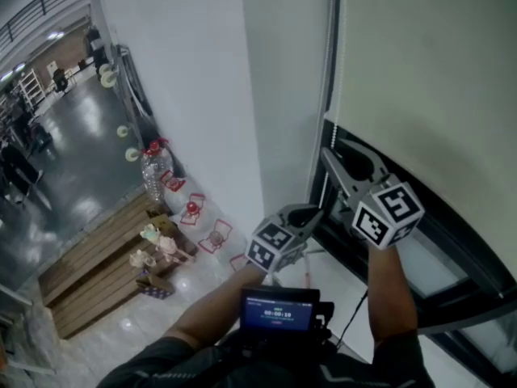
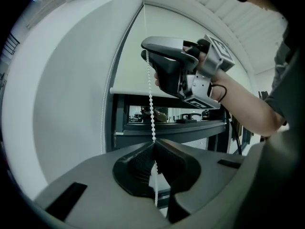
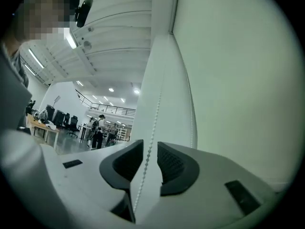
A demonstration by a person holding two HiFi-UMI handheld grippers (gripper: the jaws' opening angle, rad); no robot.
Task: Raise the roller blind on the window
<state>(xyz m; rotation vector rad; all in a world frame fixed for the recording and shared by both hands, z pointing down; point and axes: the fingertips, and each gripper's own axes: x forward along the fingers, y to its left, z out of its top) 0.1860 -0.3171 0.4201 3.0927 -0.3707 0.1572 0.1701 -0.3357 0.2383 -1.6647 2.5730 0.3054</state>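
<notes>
Head view: both hand-held grippers are raised at the left edge of a window whose pale roller blind [image 1: 428, 79] covers the upper pane, its lower edge crossing above the dark window frame [image 1: 452, 241]. The white bead chain [image 1: 329, 47] hangs down the blind's left side, next to the white wall [image 1: 186, 71]. The left hand-held gripper [image 1: 315, 211] sits lower and nearer the wall; the right hand-held gripper [image 1: 329, 153] is higher, its jaws pointing up along the chain.

In the left gripper view, the left hand-held gripper [image 2: 153, 147] has its ribbed pads pressed together on the bead chain [image 2: 151, 113], which runs taut upward from the pinch and dangles loose below it. Higher on the same chain is the right hand-held gripper [image 2: 146, 52], held by a bare forearm. Behind it the roller blind [image 2: 131, 56] ends at a bottom bar, with the glass showing beneath.

In the right gripper view, the right hand-held gripper [image 3: 148, 149] has its jaws clearly apart. The bead chain [image 3: 155, 113] passes through the gap between the pads without being squeezed, so this one grips nothing. The roller blind [image 3: 238, 80] fills the right side, and a wide hall with desks and people lies off to the left.
</notes>
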